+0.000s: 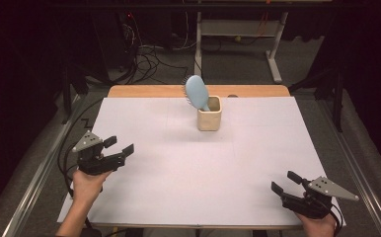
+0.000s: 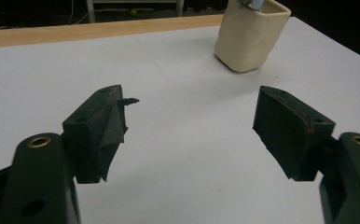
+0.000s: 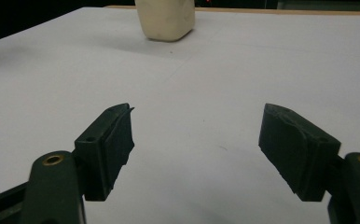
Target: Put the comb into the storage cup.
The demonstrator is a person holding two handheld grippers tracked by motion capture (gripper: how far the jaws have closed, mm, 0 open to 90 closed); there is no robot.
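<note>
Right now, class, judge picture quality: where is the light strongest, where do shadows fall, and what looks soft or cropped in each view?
High view: table brightly lit, surroundings dark; the cup casts only a faint shadow. Left gripper view: near jaws slightly soft, cup cropped at top. Right gripper view: cup cropped at top, soft shadow to its left.

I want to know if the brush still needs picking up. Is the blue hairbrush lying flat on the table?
No, the blue hairbrush stands handle-down in the cream cup, leaning to the left.

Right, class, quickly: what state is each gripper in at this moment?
Left gripper: open, holding nothing, above the white table.
Right gripper: open, holding nothing.
</note>
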